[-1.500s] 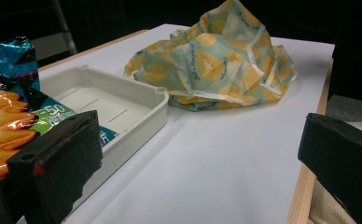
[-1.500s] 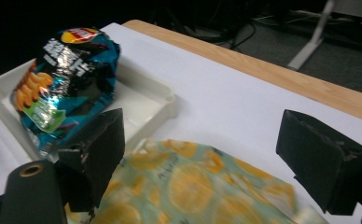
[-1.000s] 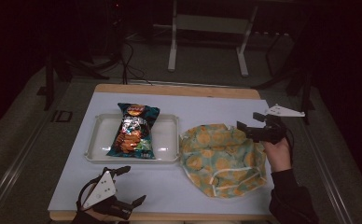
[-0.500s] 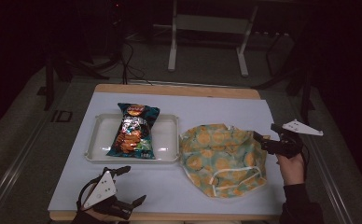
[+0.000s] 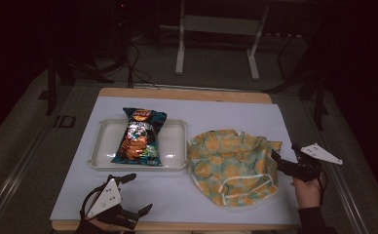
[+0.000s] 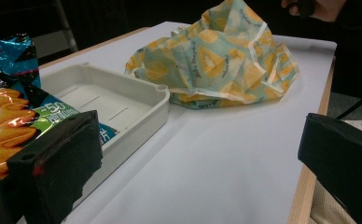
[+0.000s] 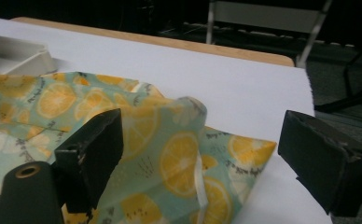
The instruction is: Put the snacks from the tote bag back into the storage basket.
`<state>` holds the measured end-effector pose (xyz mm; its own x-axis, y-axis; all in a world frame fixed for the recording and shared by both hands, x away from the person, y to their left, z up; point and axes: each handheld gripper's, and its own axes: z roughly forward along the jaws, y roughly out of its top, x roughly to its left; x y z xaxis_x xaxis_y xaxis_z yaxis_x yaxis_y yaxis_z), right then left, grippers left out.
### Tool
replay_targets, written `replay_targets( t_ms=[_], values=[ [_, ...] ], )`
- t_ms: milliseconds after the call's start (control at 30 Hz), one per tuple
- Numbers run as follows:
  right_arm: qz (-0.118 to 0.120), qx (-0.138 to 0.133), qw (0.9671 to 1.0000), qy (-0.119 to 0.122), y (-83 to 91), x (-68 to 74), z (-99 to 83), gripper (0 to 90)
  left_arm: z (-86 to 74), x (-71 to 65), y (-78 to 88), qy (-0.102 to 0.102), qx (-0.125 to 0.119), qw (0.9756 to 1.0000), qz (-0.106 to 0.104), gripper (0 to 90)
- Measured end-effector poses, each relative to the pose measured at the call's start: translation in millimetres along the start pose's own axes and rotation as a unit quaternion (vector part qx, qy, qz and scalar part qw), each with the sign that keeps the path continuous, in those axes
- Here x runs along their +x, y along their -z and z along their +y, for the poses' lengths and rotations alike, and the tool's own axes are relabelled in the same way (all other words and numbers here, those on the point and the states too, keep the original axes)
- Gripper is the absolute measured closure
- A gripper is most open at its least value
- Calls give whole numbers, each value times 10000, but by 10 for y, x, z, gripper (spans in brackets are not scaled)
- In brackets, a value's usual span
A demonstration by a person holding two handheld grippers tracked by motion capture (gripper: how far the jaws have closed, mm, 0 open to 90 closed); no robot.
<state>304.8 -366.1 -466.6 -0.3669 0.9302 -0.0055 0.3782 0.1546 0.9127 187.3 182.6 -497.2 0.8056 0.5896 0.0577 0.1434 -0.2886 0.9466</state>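
High view: crumpled lemon-print bag (image 5: 232,165) lies beside the tray (image 5: 177,141).

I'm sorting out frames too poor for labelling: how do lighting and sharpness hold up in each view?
High view: table evenly lit, surroundings nearly black, chip bag soft. Left gripper view: lemon-print bag fairly sharp, near jaws blurred, bright foil glints on the chip bag. Right gripper view: lemon print sharp, jaws soft, background dark.

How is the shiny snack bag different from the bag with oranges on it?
The glossy foil chip packet lies in the white plastic tray; the crumpled orange-print cloth bag lies straight on the white tabletop. The packet looks puffed and smooth, the cloth bag limp and wrinkled. The cloth bag looks wider. Neither gripper holds either.
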Motion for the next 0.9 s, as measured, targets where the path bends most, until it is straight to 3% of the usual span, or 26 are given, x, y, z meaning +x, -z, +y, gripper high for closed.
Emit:
replay_targets(
  t_ms=[133, 367, 500, 667, 900],
  values=[
    [-229, -192, 9995, -25, 40, 13, -99, 127, 0, -2, -2, 6, 2, 10000, -16, 2],
    [-526, -250, 9983, 4, 88, 25, -182, 124, -1, -3, 2, -3, 4, 10000, -12, 2],
    [-594, -254, 9979, 59, 124, 61, -228, 124, 2, -7, 7, -7, -12, 10000, -15, 2],
    [-663, -457, 9967, 134, 196, 136, -278, 123, 2, -11, 15, -14, -18, 10000, -11, 2],
    [-649, -401, 9965, 346, 201, 214, -372, 124, 1, -19, 10, -29, 17, 10000, -24, 2]
  ],
)
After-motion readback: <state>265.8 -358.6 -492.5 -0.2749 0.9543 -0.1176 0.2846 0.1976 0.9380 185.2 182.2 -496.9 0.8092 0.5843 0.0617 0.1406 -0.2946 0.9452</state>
